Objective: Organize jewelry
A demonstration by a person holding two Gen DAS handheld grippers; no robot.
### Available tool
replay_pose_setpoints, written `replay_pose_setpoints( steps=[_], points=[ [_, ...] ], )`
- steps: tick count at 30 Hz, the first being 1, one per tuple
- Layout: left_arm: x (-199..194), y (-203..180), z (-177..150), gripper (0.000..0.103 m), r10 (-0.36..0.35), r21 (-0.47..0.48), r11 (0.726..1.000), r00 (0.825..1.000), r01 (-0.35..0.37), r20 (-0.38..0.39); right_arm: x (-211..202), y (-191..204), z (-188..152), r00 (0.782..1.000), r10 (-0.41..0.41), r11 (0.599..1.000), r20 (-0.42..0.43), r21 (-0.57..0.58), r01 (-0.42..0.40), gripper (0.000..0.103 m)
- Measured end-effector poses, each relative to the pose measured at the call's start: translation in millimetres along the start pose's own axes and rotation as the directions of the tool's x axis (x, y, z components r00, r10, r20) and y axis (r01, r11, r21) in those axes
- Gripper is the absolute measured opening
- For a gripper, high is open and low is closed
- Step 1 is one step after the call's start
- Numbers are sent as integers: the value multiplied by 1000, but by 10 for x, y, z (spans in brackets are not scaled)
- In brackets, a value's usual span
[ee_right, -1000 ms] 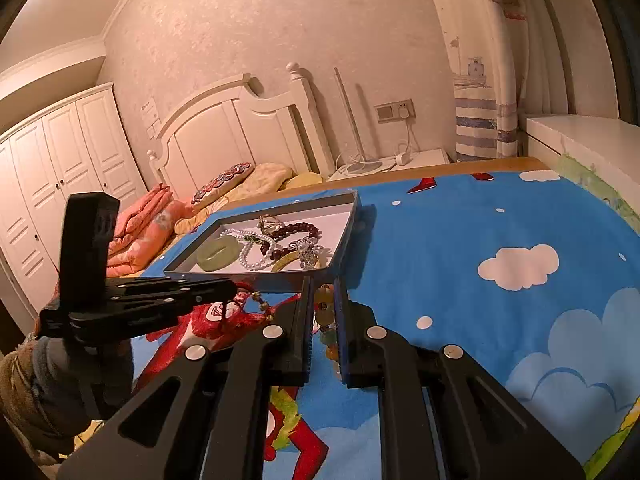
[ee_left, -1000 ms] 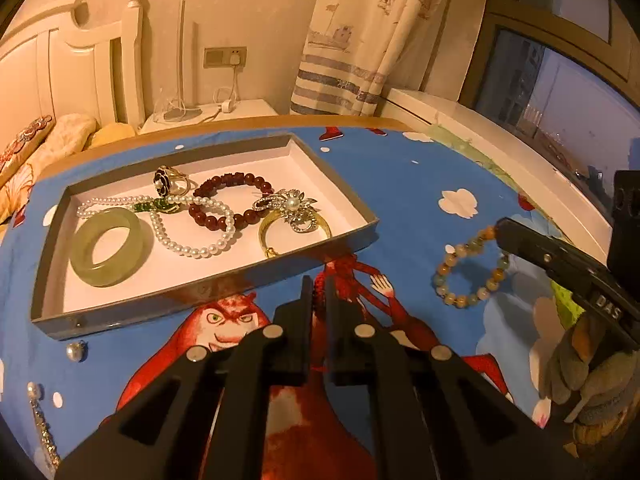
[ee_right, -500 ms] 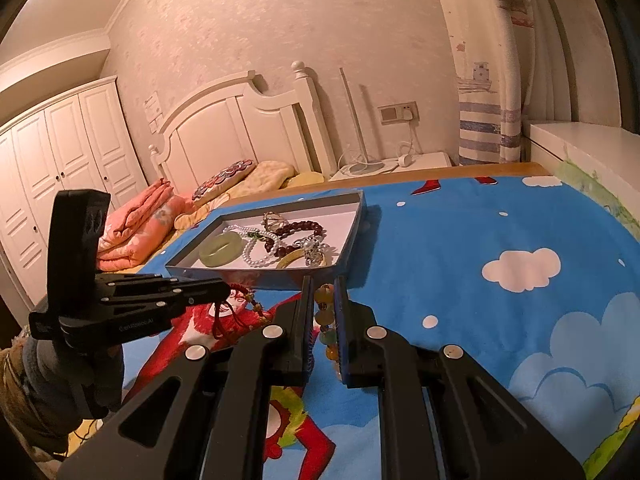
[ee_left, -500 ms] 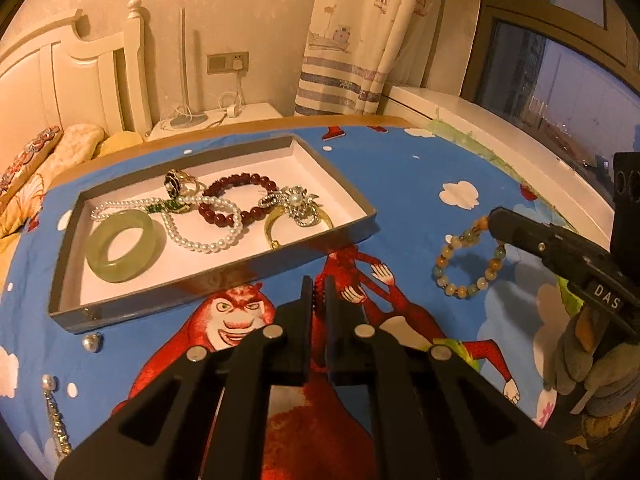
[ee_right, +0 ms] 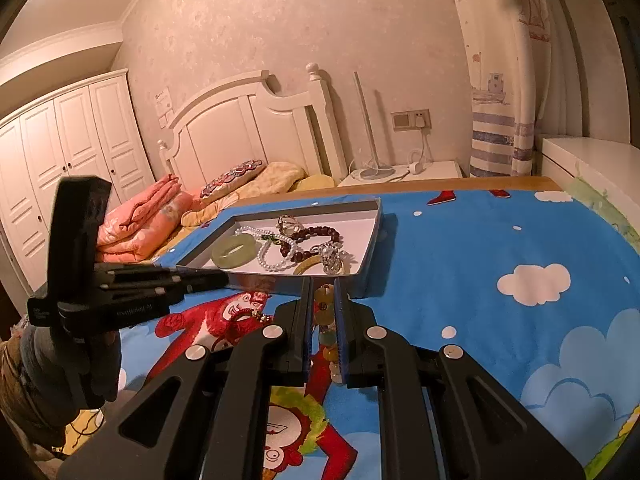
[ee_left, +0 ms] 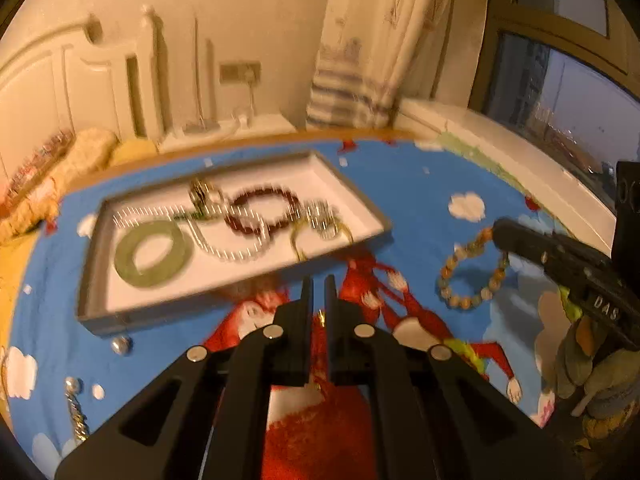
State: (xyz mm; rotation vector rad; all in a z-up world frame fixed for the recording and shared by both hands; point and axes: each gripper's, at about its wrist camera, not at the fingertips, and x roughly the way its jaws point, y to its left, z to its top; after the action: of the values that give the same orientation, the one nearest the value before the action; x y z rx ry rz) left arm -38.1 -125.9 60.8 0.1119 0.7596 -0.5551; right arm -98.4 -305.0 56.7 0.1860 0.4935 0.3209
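Note:
A grey tray with a white floor [ee_left: 356,196] [ee_right: 370,240] lies on the blue cartoon cloth. It holds a green jade bangle [ee_left: 152,254] [ee_right: 233,251], a pearl strand [ee_left: 228,250], a dark red bead bracelet [ee_left: 264,210] [ee_right: 316,236], a ring and a gold brooch bangle [ee_left: 324,224]. My right gripper [ee_right: 324,300] is shut on a multicoloured bead bracelet [ee_right: 325,312] [ee_left: 472,270] and holds it above the cloth, right of the tray. My left gripper [ee_left: 319,292] is shut with a thin red and gold piece [ee_left: 320,316] between its fingers; what it is stays unclear.
A loose pearl [ee_left: 121,345] and a silver chain piece [ee_left: 76,412] lie on the cloth in front of the tray's left corner. A white bed headboard [ee_right: 248,128], folded pink bedding [ee_right: 148,216] and a nightstand [ee_right: 400,170] stand beyond the table.
The left wrist view has drawn back and risen, so the tray looks smaller and blurred by motion. The right gripper keeps hold of the bead bracelet and has lifted slightly.

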Motion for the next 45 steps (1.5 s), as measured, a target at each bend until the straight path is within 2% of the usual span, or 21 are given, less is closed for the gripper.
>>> replay_pose_setpoints(
  steps=[1, 4, 6, 7, 8, 9, 11, 14, 18, 24, 34, 45],
  points=[
    [32, 10, -22, 7, 5, -3, 1000, 1000, -5, -15, 0, 6, -4, 1000, 0, 1000, -1, -1, 0, 12],
    [247, 130, -140, 24, 41, -46, 998, 993, -46, -112, 16, 21, -15, 1000, 4, 1000, -8, 0, -4, 12],
    [358, 194, -205, 25, 61, -66, 995, 987, -71, -150, 36, 17, -23, 1000, 6, 1000, -15, 0, -6, 12],
    [351, 206, -218, 30, 53, -66, 996, 990, -62, -129, 48, 16, -21, 1000, 6, 1000, -18, 1, -6, 12],
    [357, 203, -218, 31, 44, -64, 997, 990, -53, -132, 53, 21, -22, 1000, 6, 1000, -19, 0, -6, 12],
    [364, 173, -218, 31, 54, -40, 997, 989, -60, -136, 63, 13, -17, 1000, 7, 1000, -21, 1, -7, 12],
    [381, 91, -236, 5, 81, 25, 997, 988, -78, -134, 65, 10, -19, 1000, 7, 1000, -21, 3, -7, 12],
    [353, -10, -258, 5, 91, 75, 994, 989, -83, -113, 54, 15, -17, 1000, 5, 1000, -17, 0, -5, 12],
    [173, -65, -150, 5, 66, 67, 996, 997, -62, -47, 32, 12, 19, 1000, 5, 1000, -4, -3, -5, 12],
    [-66, -90, 51, 5, 74, 78, 994, 997, -76, 20, -3, 71, 134, 1000, 13, 999, 27, -34, -12, 12],
    [-173, 10, 285, 5, 100, 100, 989, 993, -106, 57, 89, 172, 327, 999, 24, 995, 48, -99, -20, 12],
    [-62, 74, 617, 5, 120, 111, 985, 988, -131, 101, 518, 231, 698, 998, 31, 986, 50, -163, -22, 12]
  ],
)
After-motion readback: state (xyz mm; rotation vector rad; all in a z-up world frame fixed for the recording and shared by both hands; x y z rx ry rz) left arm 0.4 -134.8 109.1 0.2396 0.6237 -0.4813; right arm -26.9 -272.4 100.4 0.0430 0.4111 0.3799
